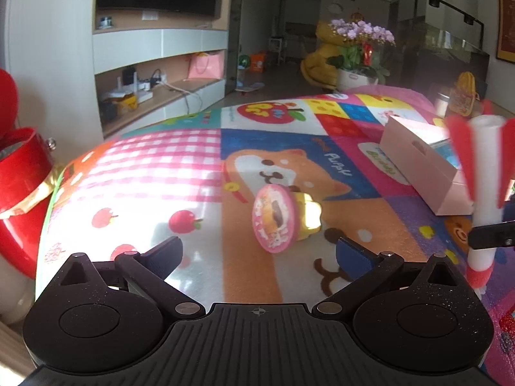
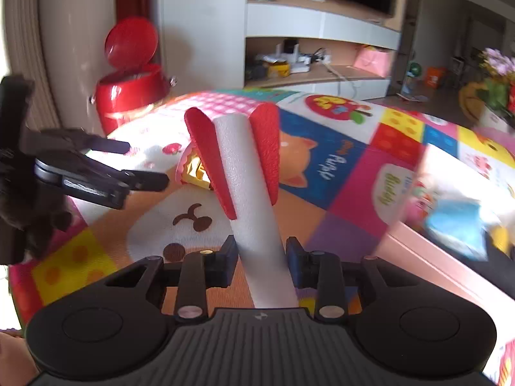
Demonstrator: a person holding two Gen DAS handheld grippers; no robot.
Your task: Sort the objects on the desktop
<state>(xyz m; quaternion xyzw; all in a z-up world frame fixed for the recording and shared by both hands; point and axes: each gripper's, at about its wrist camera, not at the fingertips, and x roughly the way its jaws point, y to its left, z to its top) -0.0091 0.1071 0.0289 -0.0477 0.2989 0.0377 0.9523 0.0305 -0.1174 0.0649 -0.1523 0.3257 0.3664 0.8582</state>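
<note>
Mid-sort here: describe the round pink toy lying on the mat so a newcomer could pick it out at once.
Start from the colourful play mat and find its big orange puppy drawing. On the puppy's chest lies the round pink toy, tipped on its side, ahead of the open left gripper. Its pink-rimmed disc face and shiny yellow back set it apart from the pale pink box to the right.
</note>
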